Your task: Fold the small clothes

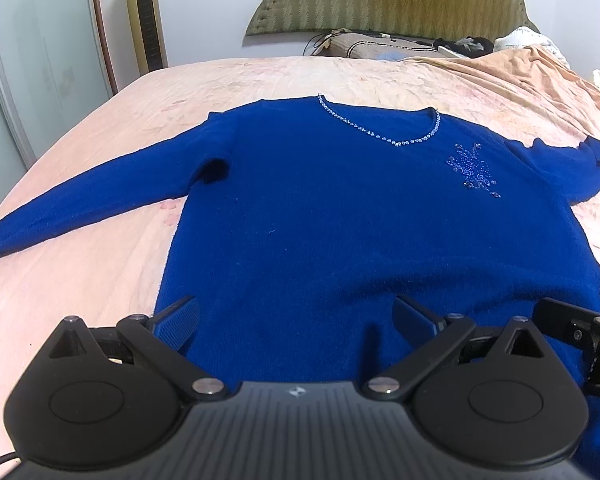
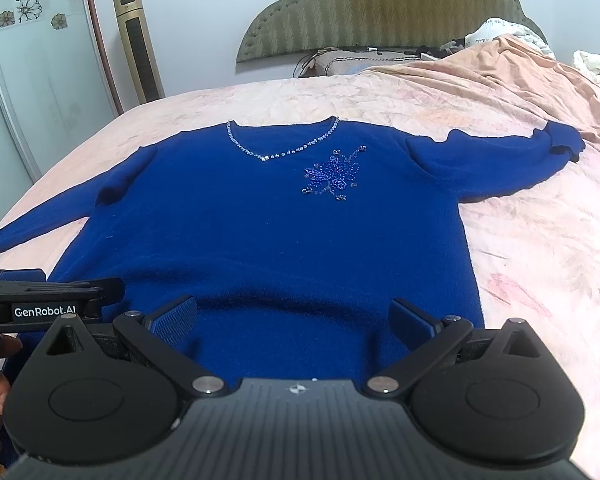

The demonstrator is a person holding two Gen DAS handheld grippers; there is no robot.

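A royal-blue sweater [image 1: 340, 208] lies flat, front up, on the pink bedspread [image 1: 100, 272], with a rhinestone neckline and a beaded flower on the chest. It also shows in the right wrist view [image 2: 268, 224]. Both sleeves are spread outward. My left gripper [image 1: 296, 320] is open over the sweater's lower hem, toward its left side. My right gripper [image 2: 294, 320] is open over the hem toward its right side. Each gripper's body shows at the edge of the other's view. Neither holds anything.
The padded headboard [image 2: 380, 4] and a brown pillow [image 2: 340, 62] stand at the far end. Rumpled peach bedding [image 2: 520, 76] lies at the far right. A gold tower fan [image 2: 138, 46] and a glass door [image 2: 32, 80] stand left of the bed.
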